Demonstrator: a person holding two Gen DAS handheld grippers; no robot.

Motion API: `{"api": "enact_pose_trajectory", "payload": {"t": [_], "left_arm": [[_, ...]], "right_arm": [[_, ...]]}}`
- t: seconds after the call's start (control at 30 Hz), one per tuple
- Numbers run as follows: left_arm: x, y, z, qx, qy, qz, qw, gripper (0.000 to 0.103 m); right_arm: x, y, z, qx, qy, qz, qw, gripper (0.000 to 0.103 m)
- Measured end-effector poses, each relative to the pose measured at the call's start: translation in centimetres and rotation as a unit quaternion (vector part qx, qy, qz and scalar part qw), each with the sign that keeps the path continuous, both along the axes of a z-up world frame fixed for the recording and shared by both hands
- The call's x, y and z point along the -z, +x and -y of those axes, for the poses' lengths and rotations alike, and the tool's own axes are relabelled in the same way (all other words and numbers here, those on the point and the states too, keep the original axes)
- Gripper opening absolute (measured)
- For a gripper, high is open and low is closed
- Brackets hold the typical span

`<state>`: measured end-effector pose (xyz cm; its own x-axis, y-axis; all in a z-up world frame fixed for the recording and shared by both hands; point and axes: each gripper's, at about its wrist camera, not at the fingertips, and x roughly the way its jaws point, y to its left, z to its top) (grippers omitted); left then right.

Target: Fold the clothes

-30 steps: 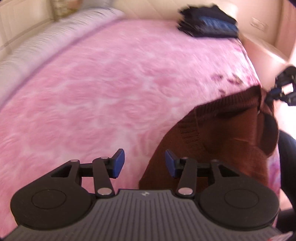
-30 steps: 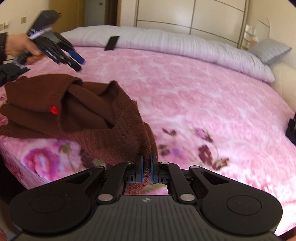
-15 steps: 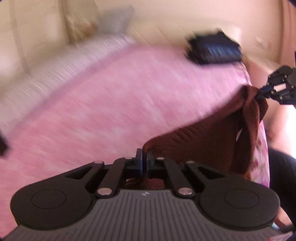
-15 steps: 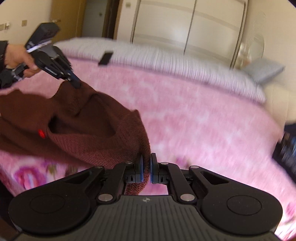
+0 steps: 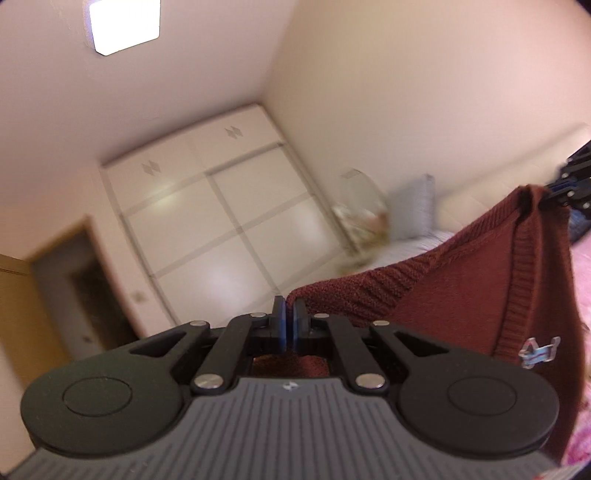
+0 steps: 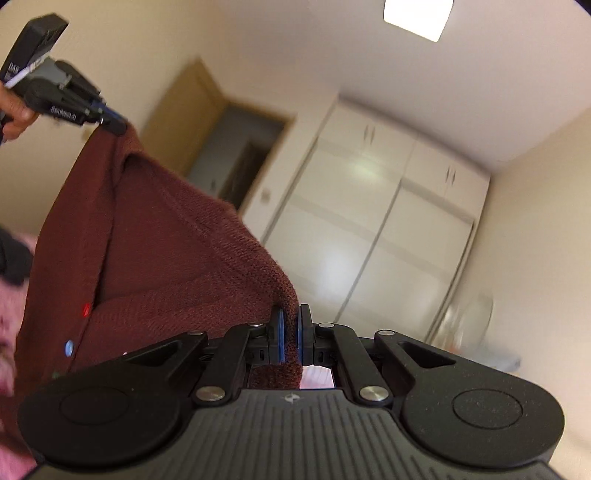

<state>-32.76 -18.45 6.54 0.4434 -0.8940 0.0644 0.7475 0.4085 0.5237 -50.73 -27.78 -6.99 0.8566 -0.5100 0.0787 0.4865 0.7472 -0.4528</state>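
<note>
A dark red knitted cardigan (image 5: 480, 288) hangs in the air, stretched between both grippers. My left gripper (image 5: 288, 325) is shut on one edge of it. My right gripper (image 6: 290, 332) is shut on another edge of the cardigan (image 6: 155, 258). Small coloured buttons run along its front, low at the left of the right wrist view. The right gripper also shows at the far right of the left wrist view (image 5: 565, 188), and the left gripper at the top left of the right wrist view (image 6: 110, 123). Both cameras tilt upward.
A white sliding wardrobe (image 5: 221, 221) and a wooden door frame (image 6: 195, 122) fill the back wall. A ceiling light (image 5: 123, 24) is overhead. A grey pillow (image 5: 417, 206) and a strip of pink bedspread (image 5: 581, 273) lie at the right.
Both grippers have lifted the cardigan up off the pink bed and the views have tilted up to the wardrobe and ceiling. The left gripper closed on the cardigan within the last second.
</note>
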Motion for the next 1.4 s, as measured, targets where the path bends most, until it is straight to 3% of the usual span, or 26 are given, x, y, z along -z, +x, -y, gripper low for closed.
{"api": "enact_pose_trajectory", "payload": {"t": [0.13,0.23,0.37,0.47,0.57,0.67,0.73,0.83,0.9,0.93,0.97,1.07,1.13,1.27,1.4], "left_arm": [[-2.7,-0.9,-2.4,-0.034,-0.038,0.010,0.9986,0.002],[-3.8,-0.4,-1.7,-0.045,-0.044,0.007,0.9980,0.003],[-2.8,3.0,3.2,-0.049,-0.018,-0.012,0.9986,0.003],[0.2,8.1,9.2,-0.052,0.021,-0.052,0.9971,0.003],[6.0,14.5,16.8,-0.061,0.068,-0.100,0.9908,0.003],[13.9,21.0,24.5,-0.073,0.120,-0.158,0.9774,0.003],[20.0,24.4,28.7,-0.080,0.158,-0.204,0.9628,0.003],[29.3,28.5,33.8,-0.095,0.226,-0.266,0.9323,0.005],[34.1,30.2,35.5,-0.106,0.262,-0.291,0.9139,0.008],[35.3,30.6,35.7,-0.108,0.268,-0.296,0.9104,0.008],[35.5,30.8,35.5,-0.107,0.265,-0.302,0.9097,0.009],[35.6,30.8,32.3,-0.107,0.246,-0.314,0.9106,0.022],[34.2,30.3,30.7,-0.109,0.245,-0.309,0.9123,0.022],[31.2,27.5,25.8,-0.107,0.247,-0.299,0.9154,0.024],[29.3,24.1,19.8,-0.100,0.257,-0.294,0.9152,0.031]], "right_arm": [[-3.6,-0.6,-1.8,-0.019,-0.046,0.036,0.998,0.003],[-5.5,-0.1,-1.8,-0.018,-0.079,0.045,0.996,0.003],[-6.4,3.2,1.7,-0.009,-0.083,0.025,0.996,0.003],[-5.3,8.0,6.4,0.003,-0.070,-0.016,0.997,0.003],[-2.1,14.2,12.3,0.015,-0.053,-0.071,0.996,0.003],[3.3,21.0,19.2,0.020,-0.004,-0.122,0.992,0.003],[8.1,25.4,23.5,0.024,0.030,-0.159,0.986,0.004],[16.1,30.8,28.2,0.031,0.074,-0.222,0.972,0.006],[20.4,33.4,30.3,0.050,0.094,-0.255,0.961,0.017],[22.2,34.2,30.9,0.055,0.109,-0.271,0.955,0.036],[23.4,34.7,31.5,0.057,0.128,-0.280,0.950,0.042],[24.3,34.0,31.2,0.054,0.161,-0.269,0.948,0.042],[23.5,32.2,30.5,0.057,0.184,-0.256,0.947,0.042],[21.2,25.3,28.4,0.066,0.245,-0.218,0.942,0.047],[19.5,17.8,24.3,0.064,0.293,-0.208,0.931,0.049]]}}
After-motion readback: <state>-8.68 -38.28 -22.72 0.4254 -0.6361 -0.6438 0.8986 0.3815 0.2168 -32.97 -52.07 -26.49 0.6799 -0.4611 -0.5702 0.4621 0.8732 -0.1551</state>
